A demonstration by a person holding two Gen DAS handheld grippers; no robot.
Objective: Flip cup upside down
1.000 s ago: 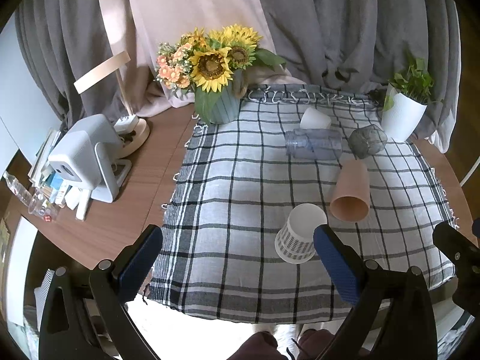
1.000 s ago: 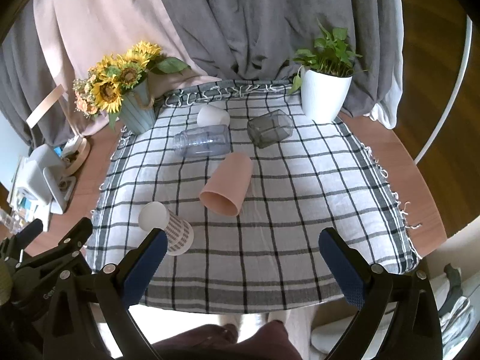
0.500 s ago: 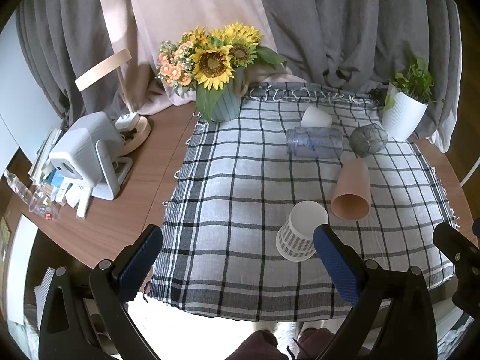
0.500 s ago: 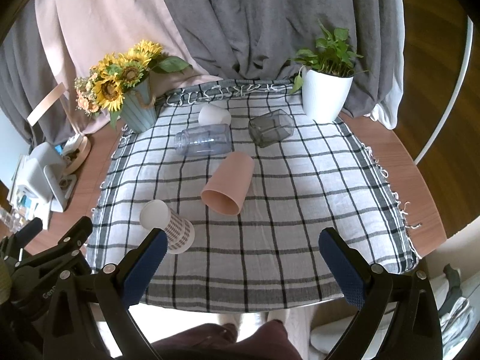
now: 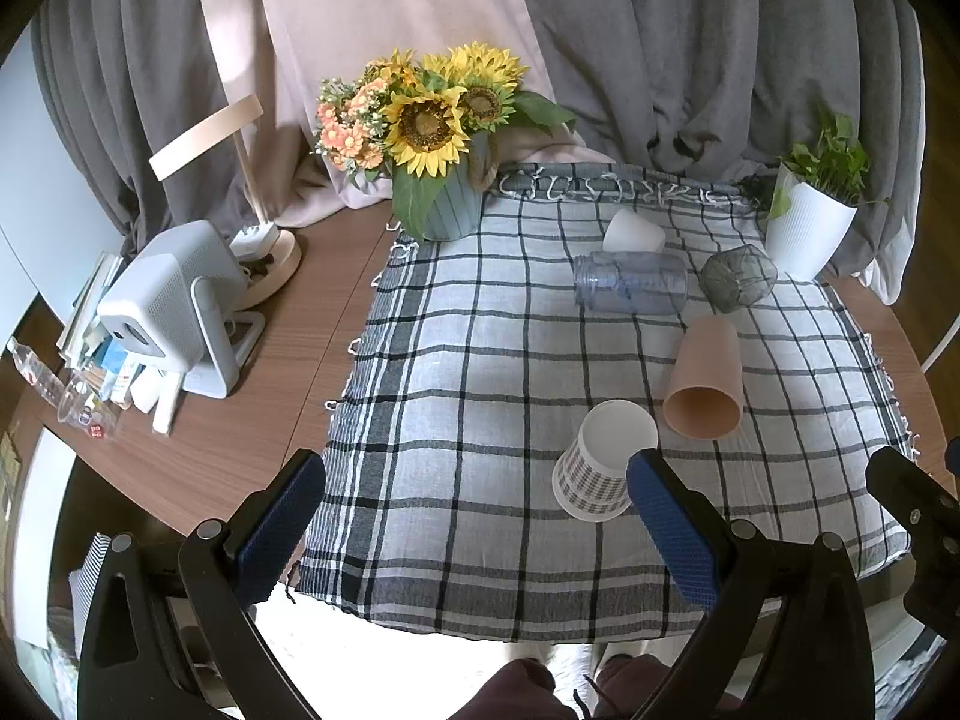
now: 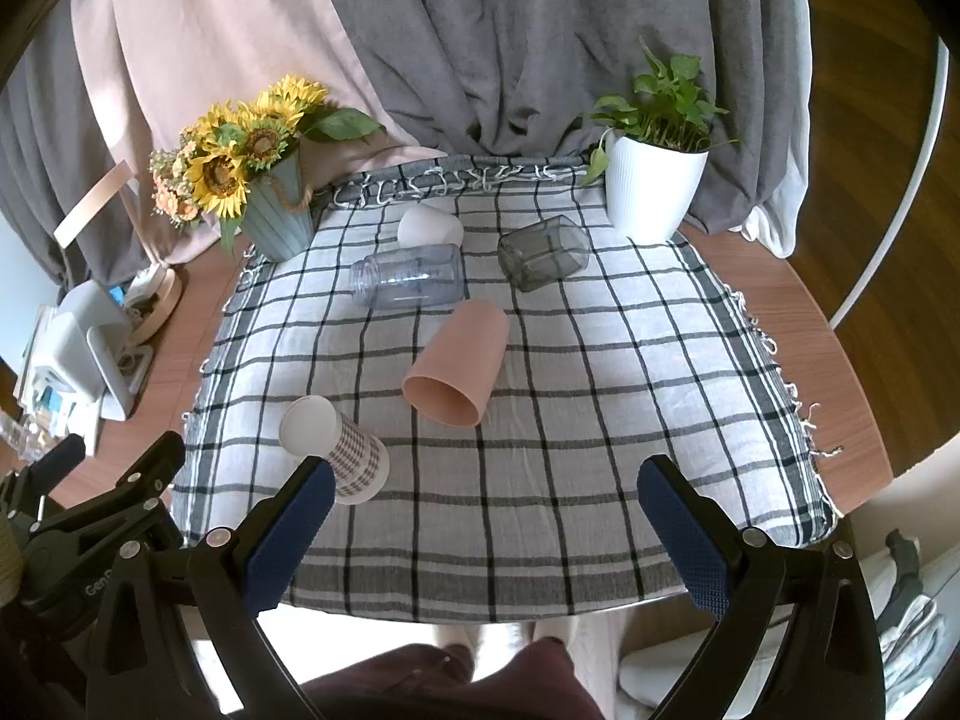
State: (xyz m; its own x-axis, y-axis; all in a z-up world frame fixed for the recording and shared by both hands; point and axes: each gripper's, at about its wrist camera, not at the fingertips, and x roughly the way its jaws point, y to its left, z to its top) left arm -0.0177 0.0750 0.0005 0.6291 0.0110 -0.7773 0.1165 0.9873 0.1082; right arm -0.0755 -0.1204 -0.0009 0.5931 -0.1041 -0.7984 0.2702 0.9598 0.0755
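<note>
Several cups lie on their sides on a checked cloth (image 5: 480, 360) (image 6: 600, 408). A checked paper cup (image 5: 600, 462) (image 6: 336, 450) lies nearest, its white end towards the far side. A pink cup (image 5: 705, 381) (image 6: 459, 354) lies behind it, mouth towards me. Farther back lie a clear bluish jar (image 5: 630, 282) (image 6: 408, 282), a dark glass (image 5: 738, 276) (image 6: 543, 258) and a white cup (image 5: 633, 231) (image 6: 429, 228). My left gripper (image 5: 474, 528) is open and empty above the front edge, its right finger beside the paper cup. My right gripper (image 6: 480, 528) is open and empty too.
A sunflower vase (image 5: 444, 198) (image 6: 276, 210) stands at the cloth's back left, a white plant pot (image 5: 810, 234) (image 6: 654, 192) at the back right. A white device (image 5: 174, 312) and clutter sit on the wooden table left of the cloth. Curtains hang behind.
Both grippers have drifted slightly forward over the table. The cups have not moved.
</note>
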